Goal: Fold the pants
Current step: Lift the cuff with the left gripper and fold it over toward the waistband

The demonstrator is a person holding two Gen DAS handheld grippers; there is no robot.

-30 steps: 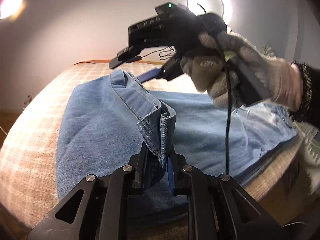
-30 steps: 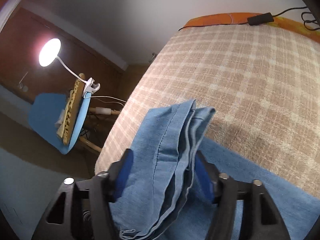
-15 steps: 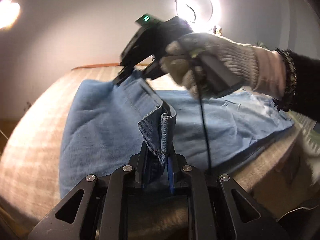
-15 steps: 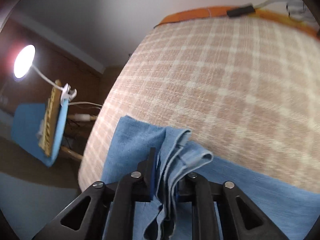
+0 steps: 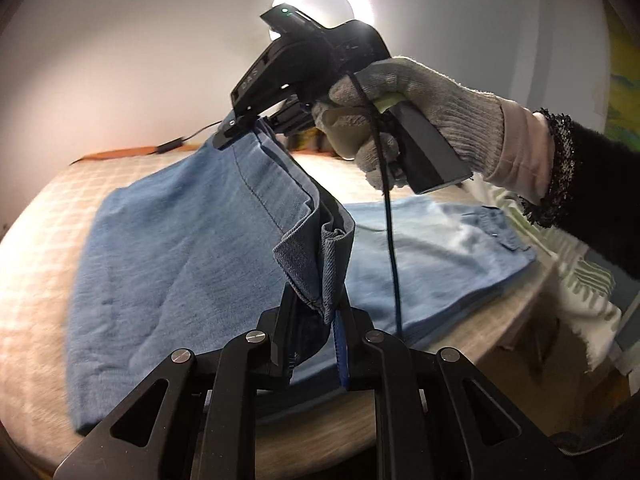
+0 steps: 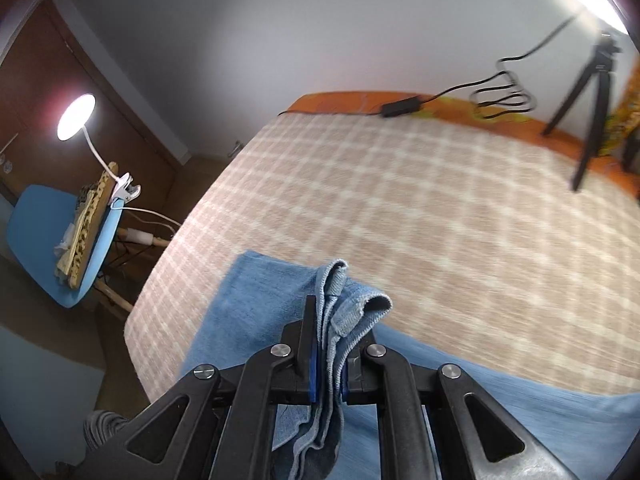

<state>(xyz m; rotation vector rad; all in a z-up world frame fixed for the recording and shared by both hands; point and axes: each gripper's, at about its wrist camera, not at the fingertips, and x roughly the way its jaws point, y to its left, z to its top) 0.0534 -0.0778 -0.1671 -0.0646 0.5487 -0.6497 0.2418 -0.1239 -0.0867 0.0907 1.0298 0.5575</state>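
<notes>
blue denim pants (image 5: 192, 240), hem bunched (seemingly doubled), lifted edge taut

A home bedroom; a checked bedspread (image 6: 420, 216), blue chair (image 6: 44, 240), clip lamp (image 6: 76, 116).

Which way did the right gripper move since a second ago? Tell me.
Yes. In the left wrist view the right gripper, shut on the jeans, rose against the ring light, lifting the hem off the bed.

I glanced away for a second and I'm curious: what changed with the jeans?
The right hand-held gripper closed on the jeans hem, which had sat loose between its open jaws, and lifted it. The left hand-held gripper kept its grip on the hem. The rest still lies on the checked blanket.
</notes>
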